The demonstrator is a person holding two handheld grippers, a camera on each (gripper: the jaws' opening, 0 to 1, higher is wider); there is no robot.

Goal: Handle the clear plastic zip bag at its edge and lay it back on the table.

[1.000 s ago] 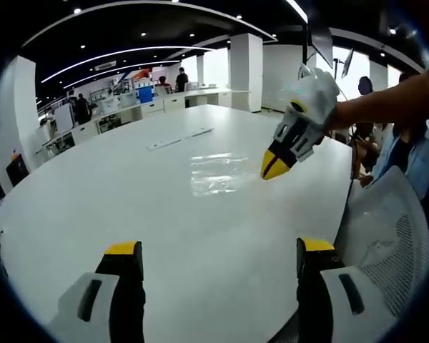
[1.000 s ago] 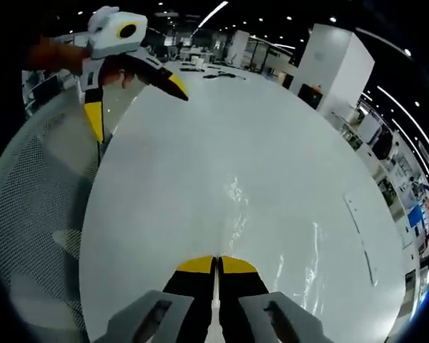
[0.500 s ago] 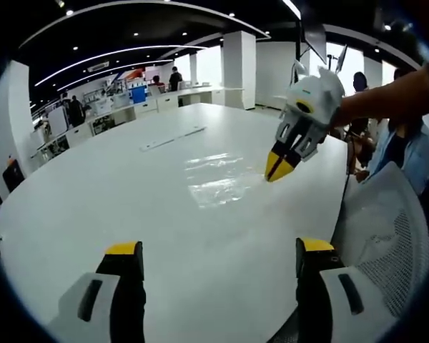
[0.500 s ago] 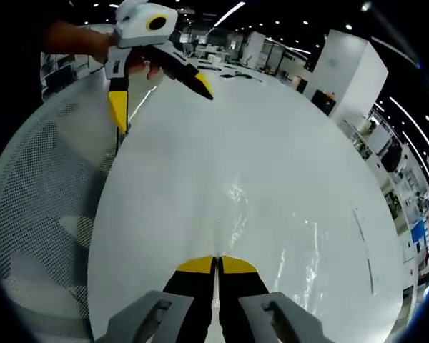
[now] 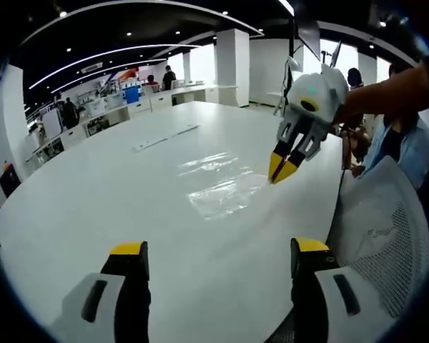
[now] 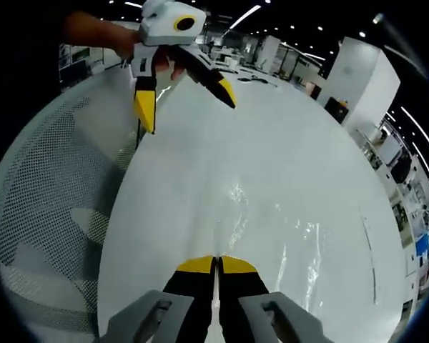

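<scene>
While the white table [image 5: 93, 193] spreads smooth and glossy to its curved rim, the clear plastic zip bag [image 5: 218, 186] lies flat on it, a thin, shiny, wrinkled sheet.
Beyond the table's near edge stands a white mesh chair [image 5: 386, 229], its perforated back close against the rim; the tabletop around the bag is bare apart from a narrow flat strip [image 5: 164, 137] farther off, and desks, pillars and standing people fill the office behind. The right gripper [image 6: 216, 266], yellow-tipped on black, has its jaws pressed together at the bag's near edge, though whether film sits between them I cannot tell. The left gripper [image 5: 211, 250] hangs above the table with jaws spread wide, gripping nothing.
</scene>
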